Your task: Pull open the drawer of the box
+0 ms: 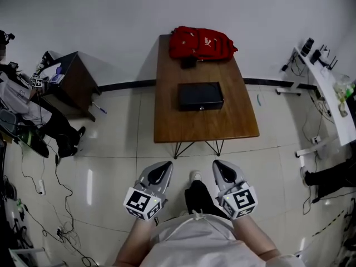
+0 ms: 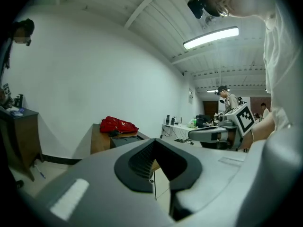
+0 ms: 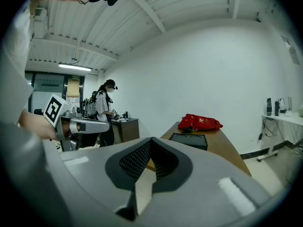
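1. Two grippers held close to the person: left gripper point(image 1: 161, 172) and right gripper point(image 1: 225, 171), jaws closed together, both empty.
2. One table point(image 1: 200, 125) ahead; one black box point(image 1: 200, 95) mid-table, drawer in, well apart from the grippers.
3. One red backpack point(image 1: 201, 42) at the far edge; white logo, unreadable.

box point(image 1: 200, 95) on table point(image 1: 167, 121), backpack point(image 1: 201, 43) behind
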`<state>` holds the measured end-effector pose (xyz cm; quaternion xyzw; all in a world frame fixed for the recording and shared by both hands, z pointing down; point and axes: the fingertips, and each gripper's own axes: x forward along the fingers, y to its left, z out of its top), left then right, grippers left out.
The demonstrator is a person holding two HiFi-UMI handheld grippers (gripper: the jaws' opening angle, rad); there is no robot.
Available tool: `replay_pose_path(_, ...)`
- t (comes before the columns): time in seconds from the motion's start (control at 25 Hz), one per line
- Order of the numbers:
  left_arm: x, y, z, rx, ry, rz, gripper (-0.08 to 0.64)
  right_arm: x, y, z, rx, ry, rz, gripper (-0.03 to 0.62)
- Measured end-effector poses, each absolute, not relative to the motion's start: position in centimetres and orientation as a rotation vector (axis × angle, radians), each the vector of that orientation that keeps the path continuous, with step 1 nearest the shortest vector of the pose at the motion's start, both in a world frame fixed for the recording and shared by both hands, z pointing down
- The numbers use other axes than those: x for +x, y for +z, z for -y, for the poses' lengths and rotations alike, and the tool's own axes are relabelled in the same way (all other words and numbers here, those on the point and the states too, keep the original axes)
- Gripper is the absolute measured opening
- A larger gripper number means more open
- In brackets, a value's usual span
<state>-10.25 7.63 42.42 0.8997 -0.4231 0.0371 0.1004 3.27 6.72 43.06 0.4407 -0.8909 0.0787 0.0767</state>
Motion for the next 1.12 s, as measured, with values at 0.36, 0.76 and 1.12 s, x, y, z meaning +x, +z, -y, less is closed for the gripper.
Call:
replay_pose_path(0.36, -8.1, 43.1, 3.8, 2.616, 0.127, 1.297, -0.005, 5.7, 44.1, 5.2, 1.292, 0.303, 2.688, 0.002)
replay_pose_path(0.76, -5.8, 43.4, 14.7, 2.642, 0.199, 1.401, -0.005, 7.2, 45.9, 16.3, 1.173, 0.259, 2.652, 0.002)
replay_pose_path(1.12, -5.1, 45.7, 18.7, 2.559, 0.174, 1.347, -0.005, 6.8, 49.3, 20.6, 1.105, 0.298, 2.586, 0.002)
